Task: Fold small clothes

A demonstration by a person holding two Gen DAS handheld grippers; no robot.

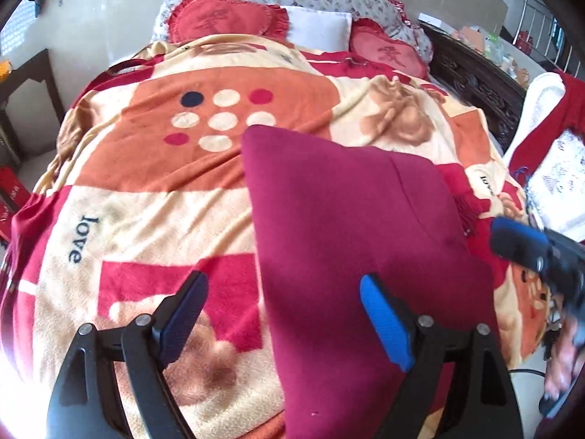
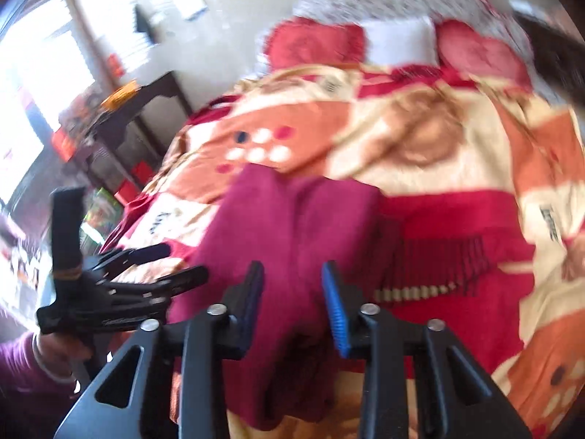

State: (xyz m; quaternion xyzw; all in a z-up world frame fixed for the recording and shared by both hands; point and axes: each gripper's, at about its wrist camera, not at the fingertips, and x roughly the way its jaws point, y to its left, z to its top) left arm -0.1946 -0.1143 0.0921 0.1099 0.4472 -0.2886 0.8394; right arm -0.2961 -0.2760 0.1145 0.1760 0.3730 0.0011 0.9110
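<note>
Your dark magenta knit garment (image 1: 351, 226) lies flat on the orange, cream and red plush blanket (image 1: 146, 190) covering the bed, near the front edge, folded at least once by the look of the centre crease (the right wrist view is motion-blurred, so I can't confirm layer count).

Risks from here:
- Plush blanket is soft and grabby; a low pinch could catch the blanket pile along with the garment and drag both.
- The fringed red edge (image 2: 438, 256) sits just beside the garment's right side, easy to snag.
- Blur on the right view suggests fast motion; a rushed grab likely picks only the top layer and undoes the fold.

Pose:
- Left gripper (image 1: 281, 314): above the garment's left edge, jaws wide, nothing held; one finger over blanket, the other over fabric.
- Right gripper (image 2: 292, 303): low over the garment's near end, pointing along its crease, jaws narrower but apart, fabric showing between them, not pinched as far as I can tell.
</note>
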